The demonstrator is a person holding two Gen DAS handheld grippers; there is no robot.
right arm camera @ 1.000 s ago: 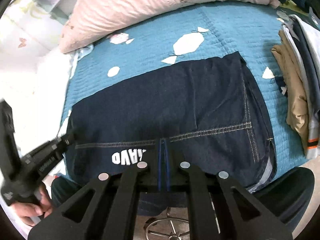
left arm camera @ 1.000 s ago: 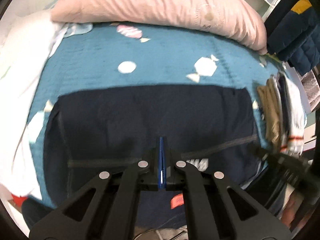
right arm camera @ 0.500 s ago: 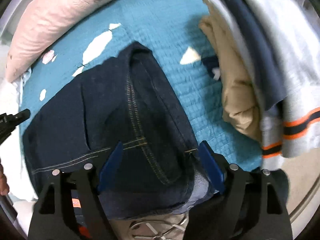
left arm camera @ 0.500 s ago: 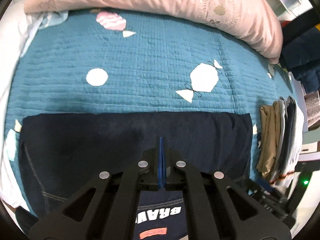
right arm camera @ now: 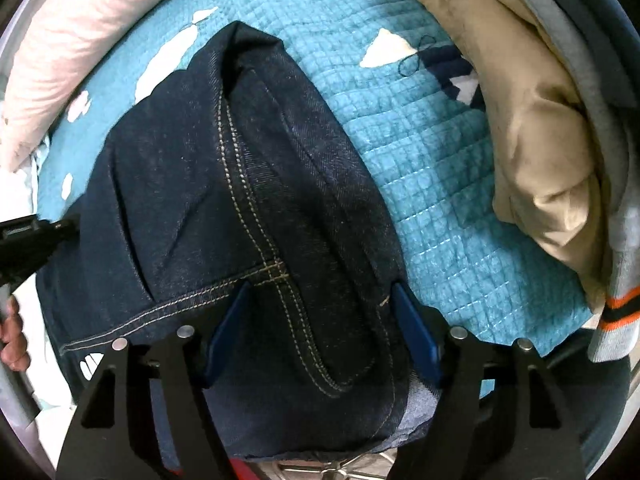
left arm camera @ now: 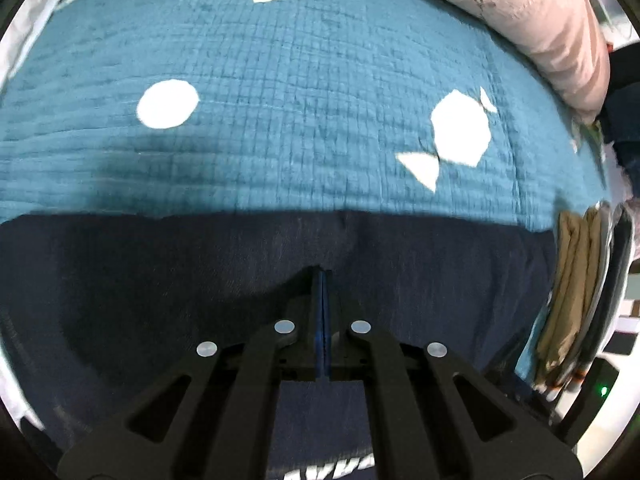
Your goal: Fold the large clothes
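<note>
Dark blue jeans [right arm camera: 240, 208] lie folded on a teal quilted bedspread [right arm camera: 424, 208]; they also fill the lower half of the left wrist view [left arm camera: 160, 280]. My right gripper [right arm camera: 320, 320] is open, its blue pads [right arm camera: 412, 332] straddling the right end of the folded jeans near the stitched seam. My left gripper [left arm camera: 321, 280] is shut with its pads together, low over the jeans; no cloth shows between them. It also shows at the left edge of the right wrist view [right arm camera: 60, 226].
A stack of folded clothes, tan [right arm camera: 532, 152] and grey with orange stripes [right arm camera: 618, 312], lies right of the jeans, and in the left wrist view [left arm camera: 568, 288]. A pink pillow [left arm camera: 552, 32] lies along the far side of the bed. The bedspread [left arm camera: 304, 112] has white candy shapes.
My right gripper opened and swung to the right end of the jeans. My left gripper stayed shut and moved forward and lower over the jeans.
</note>
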